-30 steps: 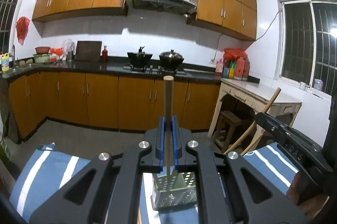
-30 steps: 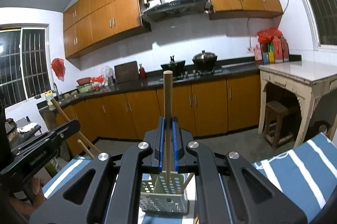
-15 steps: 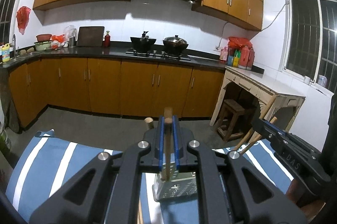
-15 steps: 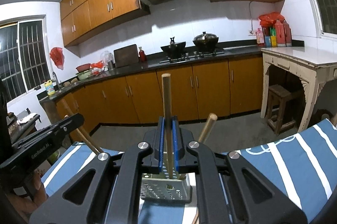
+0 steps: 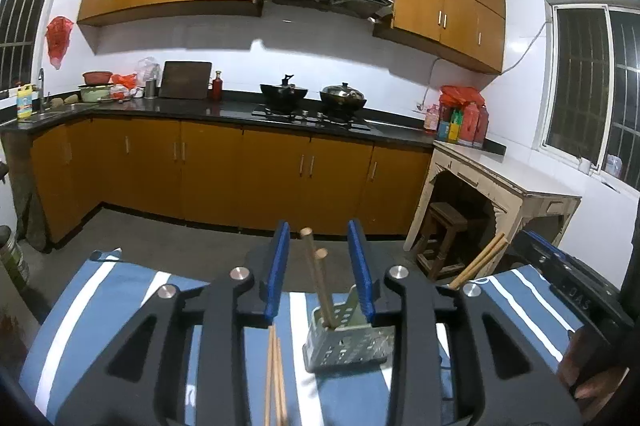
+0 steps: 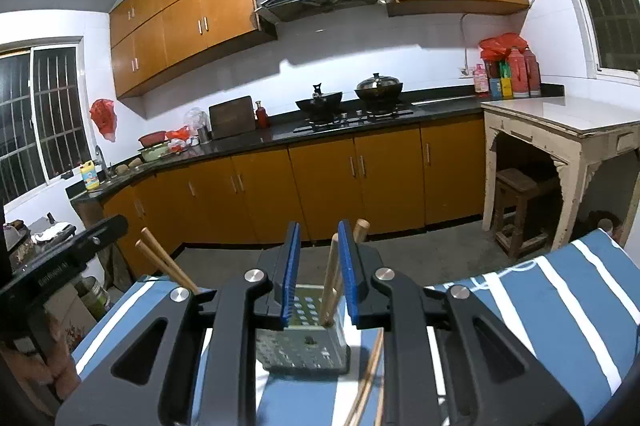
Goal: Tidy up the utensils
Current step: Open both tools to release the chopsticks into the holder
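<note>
Releasing two round wooden chopsticks [image 5: 316, 282] into the perforated grey plastic utensil caddy [image 5: 344, 340] at 6 o'clock: left gripper [image 5: 320, 276] and right gripper [image 6: 318, 272] are both opening, pads clear. Best withdrawing straight back, avoiding tipping the caddy on the blue-and-white striped bench [image 5: 100, 298].

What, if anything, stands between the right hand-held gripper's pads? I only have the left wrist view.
Observer: The right hand-held gripper has its jaws opening. One chopstick stands between them, close to the right pad and not clamped, with its lower end in the basket.
Operator: What lies right of the basket? My own gripper blocks that side.
Observer: Loose chopsticks lie on the striped cloth, just right of the basket.
</note>
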The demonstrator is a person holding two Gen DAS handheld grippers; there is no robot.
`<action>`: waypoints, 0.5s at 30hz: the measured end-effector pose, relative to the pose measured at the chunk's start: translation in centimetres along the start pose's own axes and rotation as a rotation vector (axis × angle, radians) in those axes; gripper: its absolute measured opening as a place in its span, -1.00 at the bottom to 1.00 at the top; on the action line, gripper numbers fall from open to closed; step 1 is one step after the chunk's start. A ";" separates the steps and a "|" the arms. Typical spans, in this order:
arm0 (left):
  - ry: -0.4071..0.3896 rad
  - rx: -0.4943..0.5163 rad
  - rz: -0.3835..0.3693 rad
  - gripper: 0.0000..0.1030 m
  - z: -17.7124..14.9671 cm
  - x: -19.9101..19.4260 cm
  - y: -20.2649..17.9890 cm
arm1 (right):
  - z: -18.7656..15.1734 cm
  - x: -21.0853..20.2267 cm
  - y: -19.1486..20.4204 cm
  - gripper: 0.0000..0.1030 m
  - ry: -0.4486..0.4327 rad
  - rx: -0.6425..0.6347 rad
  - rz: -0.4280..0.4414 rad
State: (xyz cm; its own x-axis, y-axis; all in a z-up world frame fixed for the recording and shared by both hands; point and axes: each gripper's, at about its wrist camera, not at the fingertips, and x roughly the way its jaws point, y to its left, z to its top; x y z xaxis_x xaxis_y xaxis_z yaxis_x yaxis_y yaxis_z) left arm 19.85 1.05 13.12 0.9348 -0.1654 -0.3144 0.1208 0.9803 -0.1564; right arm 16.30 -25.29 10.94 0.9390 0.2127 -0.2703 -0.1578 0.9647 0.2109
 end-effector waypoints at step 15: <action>0.185 -0.023 0.110 -0.25 -10.0 -1.7 5.4 | -10.9 0.7 -5.0 -0.59 0.278 0.047 -0.125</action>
State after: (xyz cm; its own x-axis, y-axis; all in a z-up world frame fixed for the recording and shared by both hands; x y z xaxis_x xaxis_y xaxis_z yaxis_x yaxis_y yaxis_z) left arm 15.53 5.57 3.45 0.8644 -0.0765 -0.4969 0.0119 0.9912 -0.1319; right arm 14.40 -28.26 -0.53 0.8298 0.1337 -0.5418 -0.0263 0.9791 0.2015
